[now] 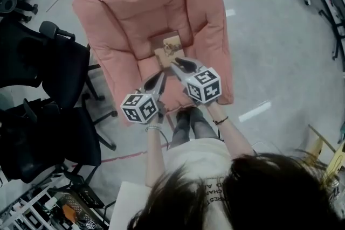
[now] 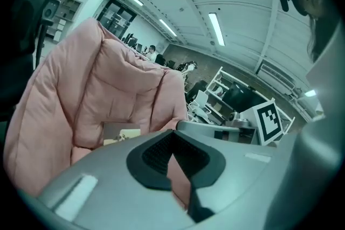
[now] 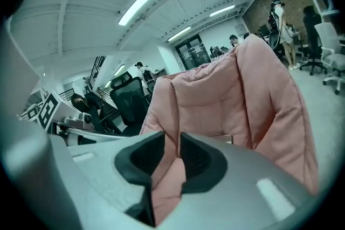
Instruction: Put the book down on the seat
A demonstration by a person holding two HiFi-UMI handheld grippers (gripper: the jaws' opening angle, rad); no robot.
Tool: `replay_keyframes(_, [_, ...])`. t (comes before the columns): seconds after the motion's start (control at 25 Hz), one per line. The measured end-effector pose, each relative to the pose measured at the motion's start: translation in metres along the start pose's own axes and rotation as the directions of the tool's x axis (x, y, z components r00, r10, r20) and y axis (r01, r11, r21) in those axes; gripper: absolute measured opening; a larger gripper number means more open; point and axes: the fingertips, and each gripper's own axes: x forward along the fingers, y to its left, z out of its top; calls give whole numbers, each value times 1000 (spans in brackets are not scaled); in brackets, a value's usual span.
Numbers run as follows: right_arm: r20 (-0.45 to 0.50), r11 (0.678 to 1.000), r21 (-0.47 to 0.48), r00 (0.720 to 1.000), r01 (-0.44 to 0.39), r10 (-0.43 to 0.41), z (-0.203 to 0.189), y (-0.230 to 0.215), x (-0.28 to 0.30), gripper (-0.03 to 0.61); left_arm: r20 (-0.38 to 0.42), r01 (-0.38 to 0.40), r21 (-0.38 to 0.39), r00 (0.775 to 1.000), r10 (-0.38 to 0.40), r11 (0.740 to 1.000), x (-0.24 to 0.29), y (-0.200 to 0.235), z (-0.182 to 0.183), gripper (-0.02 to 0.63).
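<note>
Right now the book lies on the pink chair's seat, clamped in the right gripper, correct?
Not clamped. The book lies free on the pink chair's seat. The right gripper view shows the right gripper with its jaws slightly apart and only pink cushion between them.

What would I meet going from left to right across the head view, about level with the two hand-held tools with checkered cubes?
Black office chair → left gripper → right gripper → white strip on the floor. The pink armchair and the book overlap both grippers, so they are left out.
</note>
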Motion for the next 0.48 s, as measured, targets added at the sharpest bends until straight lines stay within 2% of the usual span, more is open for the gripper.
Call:
replay_keyframes(0.2, [46, 1000, 2, 999, -11, 11, 19, 19, -18, 73, 37, 13, 31, 999, -14, 999, -19, -16, 20, -3])
replay_keyframes(0.48, [83, 1000, -15, 996, -21, 23, 38, 43, -41, 46, 51, 2, 95, 999, -7, 995, -44, -37, 33, -3])
